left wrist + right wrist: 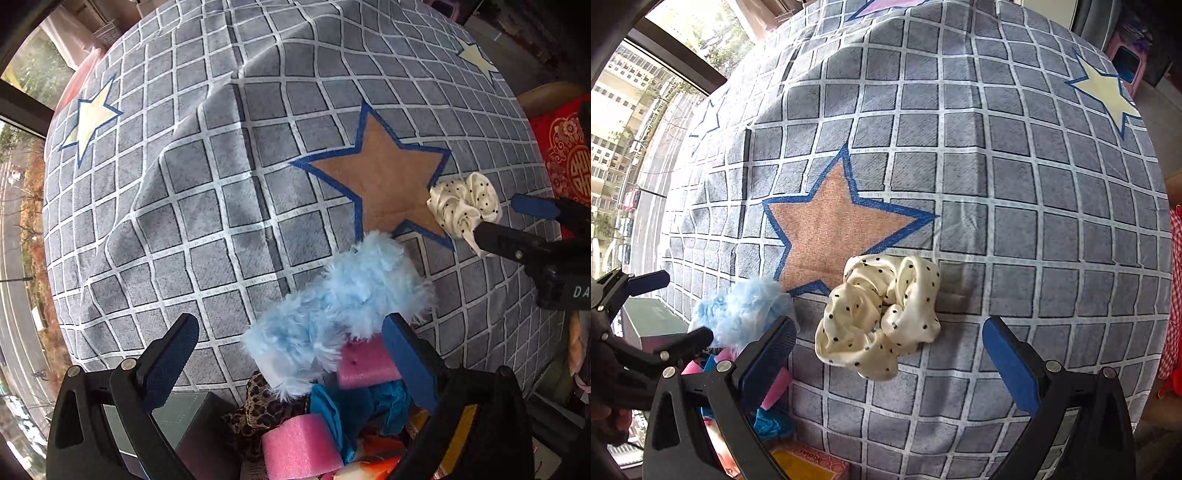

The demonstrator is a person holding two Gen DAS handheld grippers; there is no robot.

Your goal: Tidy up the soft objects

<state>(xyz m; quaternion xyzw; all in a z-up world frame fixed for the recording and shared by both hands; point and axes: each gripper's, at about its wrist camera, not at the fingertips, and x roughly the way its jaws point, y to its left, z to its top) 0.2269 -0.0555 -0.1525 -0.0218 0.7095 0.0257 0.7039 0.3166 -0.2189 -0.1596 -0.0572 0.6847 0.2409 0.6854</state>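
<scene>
A fluffy light-blue piece (340, 306) rests on top of a pile of soft things at the near edge of the grey checked cloth (221, 221). My left gripper (293, 354) is open, and the fluffy piece sits between its fingers, close to the right one. A cream polka-dot scrunchie (882, 314) lies on the cloth just below a brown star (831, 232). My right gripper (890, 365) is open with the scrunchie just ahead of its fingers. The left wrist view shows the scrunchie (465, 203) beside the right gripper (517, 221).
The pile under the fluffy piece holds pink foam blocks (299, 446), a leopard-print scrunchie (262, 406) and teal fabric (354, 410). A dark box (195, 424) sits beside it. A red patterned cushion (565, 158) is off the right edge, and windows are on the left.
</scene>
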